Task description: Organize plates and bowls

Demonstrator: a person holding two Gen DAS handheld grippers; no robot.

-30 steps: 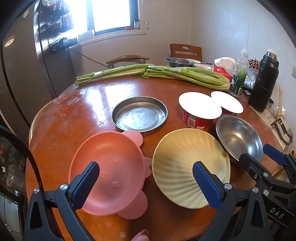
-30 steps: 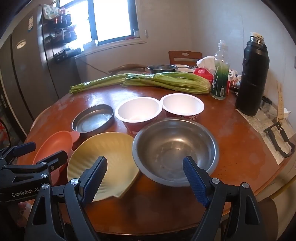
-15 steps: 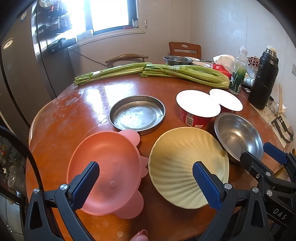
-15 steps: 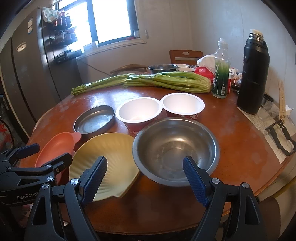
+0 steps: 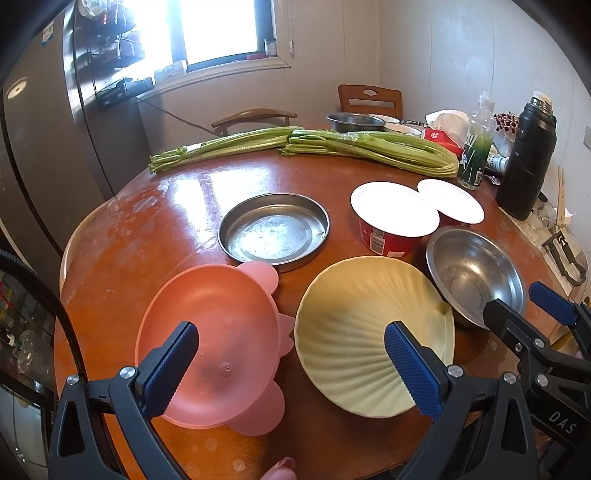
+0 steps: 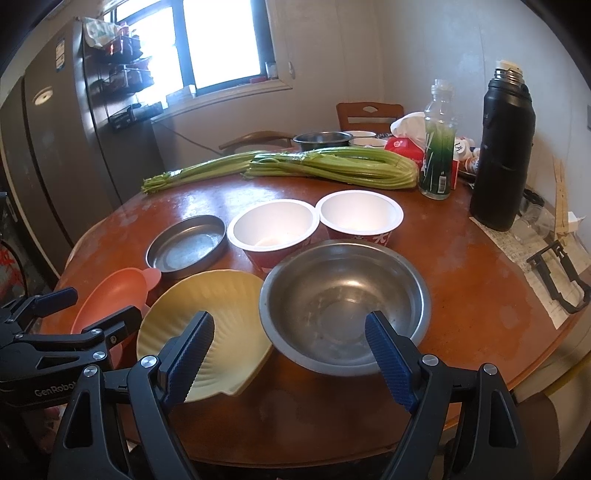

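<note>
Round wooden table (image 5: 155, 229), window (image 5: 218, 29) behind, fridge (image 5: 40, 122) left

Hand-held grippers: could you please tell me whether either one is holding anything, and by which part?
Nothing is held: the left hand-held gripper and the right hand-held gripper are both open and empty.

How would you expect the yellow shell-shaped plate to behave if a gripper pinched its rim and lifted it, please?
The yellow shell-shaped plate looks rigid, so it probably will not flop. Its ribbed surface may give the pads some purchase. Its edge sits close against the steel bowl, so lifting could nudge that bowl.
</note>
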